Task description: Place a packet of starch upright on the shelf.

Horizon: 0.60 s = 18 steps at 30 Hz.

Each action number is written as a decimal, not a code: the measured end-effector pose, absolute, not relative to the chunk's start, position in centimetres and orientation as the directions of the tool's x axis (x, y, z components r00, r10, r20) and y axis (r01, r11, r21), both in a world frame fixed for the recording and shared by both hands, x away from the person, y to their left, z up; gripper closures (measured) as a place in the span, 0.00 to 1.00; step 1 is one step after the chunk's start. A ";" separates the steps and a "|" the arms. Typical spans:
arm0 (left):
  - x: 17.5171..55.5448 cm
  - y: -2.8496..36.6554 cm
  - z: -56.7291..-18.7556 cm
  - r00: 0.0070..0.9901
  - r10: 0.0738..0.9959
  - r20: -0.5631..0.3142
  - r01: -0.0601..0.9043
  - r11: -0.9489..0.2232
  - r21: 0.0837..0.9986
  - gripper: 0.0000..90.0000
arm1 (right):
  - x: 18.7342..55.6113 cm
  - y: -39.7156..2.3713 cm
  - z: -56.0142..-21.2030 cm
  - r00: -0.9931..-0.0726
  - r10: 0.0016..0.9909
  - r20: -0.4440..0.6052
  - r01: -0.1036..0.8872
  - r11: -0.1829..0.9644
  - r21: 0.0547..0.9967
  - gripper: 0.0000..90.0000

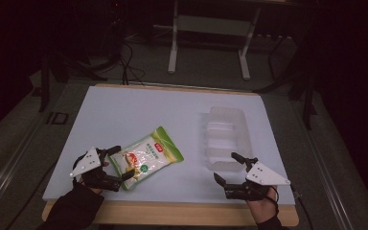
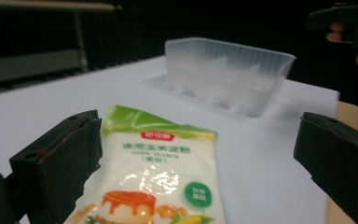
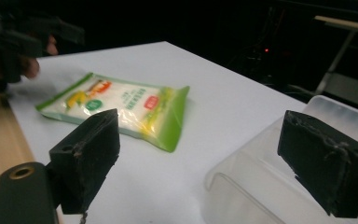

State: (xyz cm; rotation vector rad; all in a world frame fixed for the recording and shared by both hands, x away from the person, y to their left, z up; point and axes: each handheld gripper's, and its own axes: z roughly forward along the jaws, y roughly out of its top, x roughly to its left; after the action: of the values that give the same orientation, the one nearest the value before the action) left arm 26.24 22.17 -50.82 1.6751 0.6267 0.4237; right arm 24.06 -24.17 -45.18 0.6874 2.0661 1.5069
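A green and white pouch (image 1: 146,158) of food powder lies flat on the white board (image 1: 139,110), left of the middle. My left gripper (image 1: 121,163) is open, its jaws astride the pouch's near-left end without pressing it. In the left gripper view the pouch (image 2: 161,144) lies between the wide-apart jaws of the left gripper (image 2: 200,158). A clear plastic tray (image 1: 225,136) stands at the right. My right gripper (image 1: 226,166) is open and holds nothing, just in front of the tray's near corner. In the right gripper view the tray (image 3: 251,186) sits by the right gripper (image 3: 223,163), and the pouch (image 3: 121,105) lies farther off.
The board rests on a wooden tabletop (image 1: 182,213) whose edge runs along the front. A white metal stand (image 1: 211,28) and loose cables (image 1: 129,62) are on the dark floor behind the table. The back half of the board is bare.
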 end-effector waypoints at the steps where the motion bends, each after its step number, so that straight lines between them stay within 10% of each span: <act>1: 26.2 22.3 -50.6 0.793 0.605 -0.076 0.207 -0.150 0.967 0.02 | 23.9 -24.4 -45.0 -0.750 0.656 -0.085 0.101 0.240 0.966 0.14; 18: 27.1 21.2 -47.8 0.866 0.481 -0.136 0.266 -0.213 0.940 0.01 | 22.9 -24.0 -44.6 -0.740 0.670 -0.066 0.112 0.219 0.969 0.12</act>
State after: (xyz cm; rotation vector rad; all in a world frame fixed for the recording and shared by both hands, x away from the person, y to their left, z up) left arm 27.08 21.25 -47.77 1.8084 0.5647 0.2176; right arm 22.91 -24.02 -44.62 0.7198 2.0214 1.5455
